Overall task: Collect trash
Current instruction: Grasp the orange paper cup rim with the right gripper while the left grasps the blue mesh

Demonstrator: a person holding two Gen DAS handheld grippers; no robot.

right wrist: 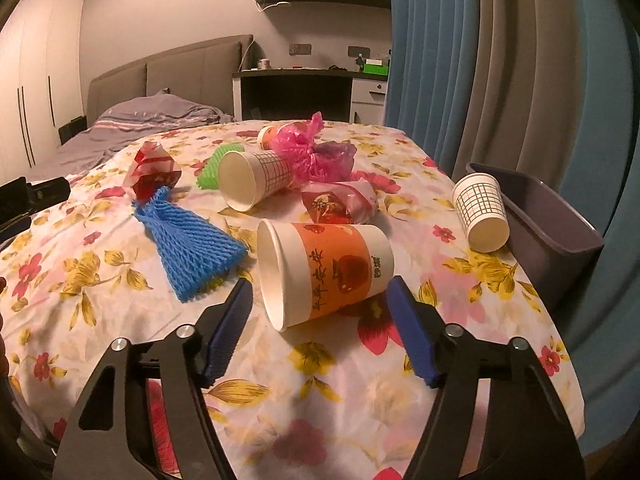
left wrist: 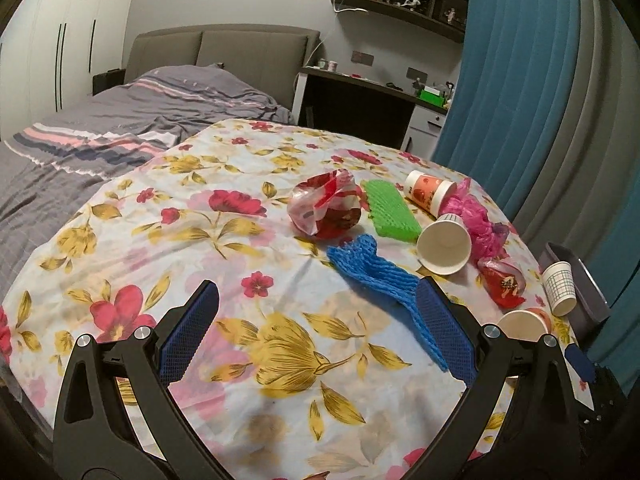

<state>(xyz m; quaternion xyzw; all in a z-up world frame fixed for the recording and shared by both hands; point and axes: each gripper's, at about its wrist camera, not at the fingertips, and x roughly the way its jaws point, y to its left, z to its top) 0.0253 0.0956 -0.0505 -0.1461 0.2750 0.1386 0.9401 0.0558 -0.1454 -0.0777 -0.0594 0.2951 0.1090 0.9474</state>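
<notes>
Nothing looks collected yet; the orange cup (right wrist: 328, 268) lies on its side on the floral surface (right wrist: 120, 280), between the parted jaws of the right tool (right wrist: 320, 320), pads not touching it; the grey bin (right wrist: 560, 236) at the edge appears empty; other cups, wrappers and the blue net (left wrist: 384, 284) remain scattered; the left tool (left wrist: 316, 332) hangs released, gripping nothing.

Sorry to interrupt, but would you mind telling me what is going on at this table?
A person is clearing trash from a flowered tablecloth with a gripper in each hand. The right gripper has its jaws open on either side of a tipped orange paper cup, not yet gripping it. The left gripper is open beside a blue foam net. More cups, wrappers and a pink bag lie about; the grey bin sits at the table's edge.
</notes>
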